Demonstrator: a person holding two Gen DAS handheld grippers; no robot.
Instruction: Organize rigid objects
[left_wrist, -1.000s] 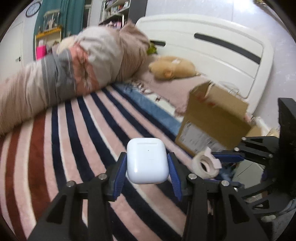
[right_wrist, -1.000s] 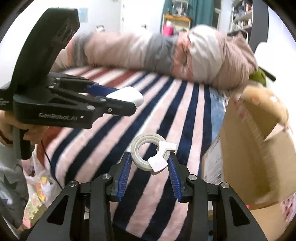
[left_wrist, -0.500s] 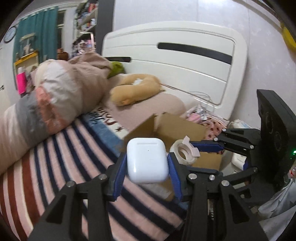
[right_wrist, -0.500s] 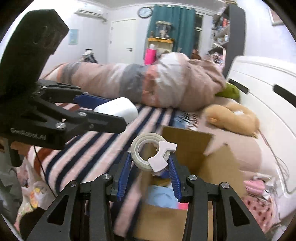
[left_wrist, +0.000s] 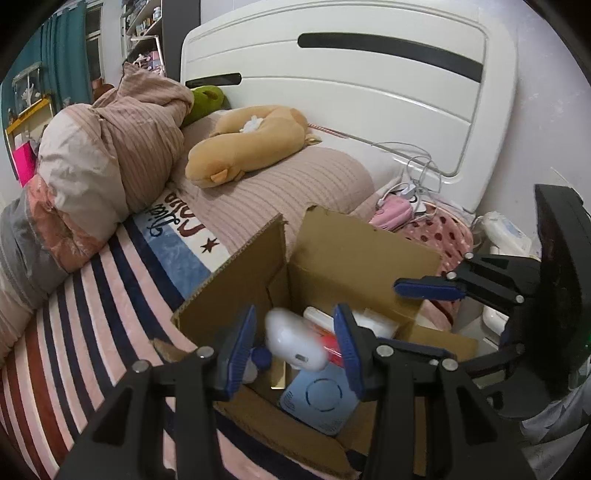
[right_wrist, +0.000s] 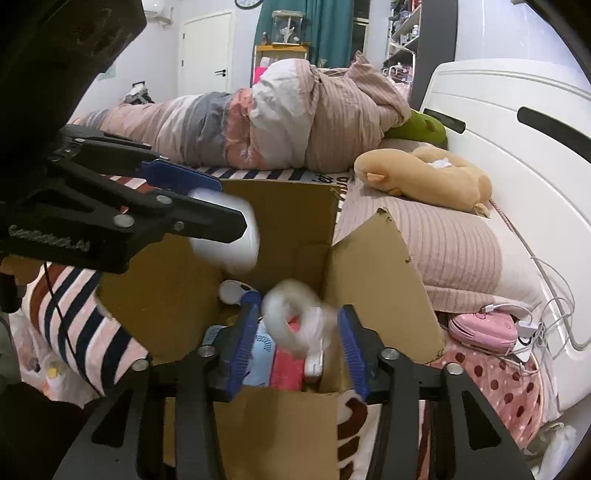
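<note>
Cardboard box (left_wrist: 354, 254) sits open on the striped bed cover (left_wrist: 92, 314), flaps up; the left gripper (left_wrist: 295, 343) hangs over its opening with fingers spread apart, and the white earbud case (left_wrist: 291, 343) is between them, blurred, touching neither pad; the right gripper (right_wrist: 297, 338) hangs over the same opening, fingers likewise released, the white tape roll (right_wrist: 295, 321) blurred in the gap (whether it touches a pad is unclear); inside the box lie a pale blue device (left_wrist: 317, 400) and something pink (right_wrist: 288, 363); a tan plush toy (left_wrist: 251, 144) lies on the pillow beyond.
</note>
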